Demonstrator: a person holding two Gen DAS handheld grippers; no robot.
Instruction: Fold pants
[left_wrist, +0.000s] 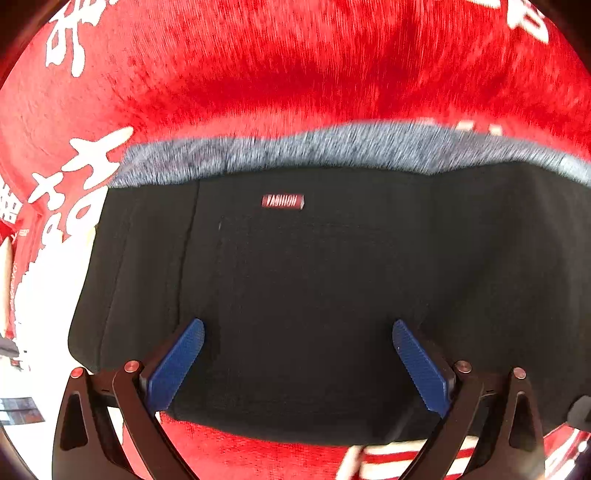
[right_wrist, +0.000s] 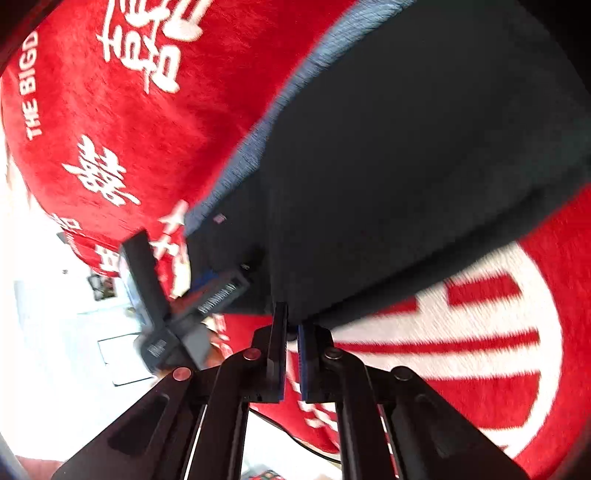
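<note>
Black pants (left_wrist: 314, 295) — folded, grey lining strip along the far edge, small red label (left_wrist: 283, 201); lying on a red blanket (left_wrist: 258, 74) with white lettering. Left gripper (left_wrist: 298, 365) — blue fingers (left_wrist: 177, 365) spread wide over the cloth, gripping nothing. Right gripper (right_wrist: 291, 332) — fingers closed, pinching the pants' near edge.
</note>
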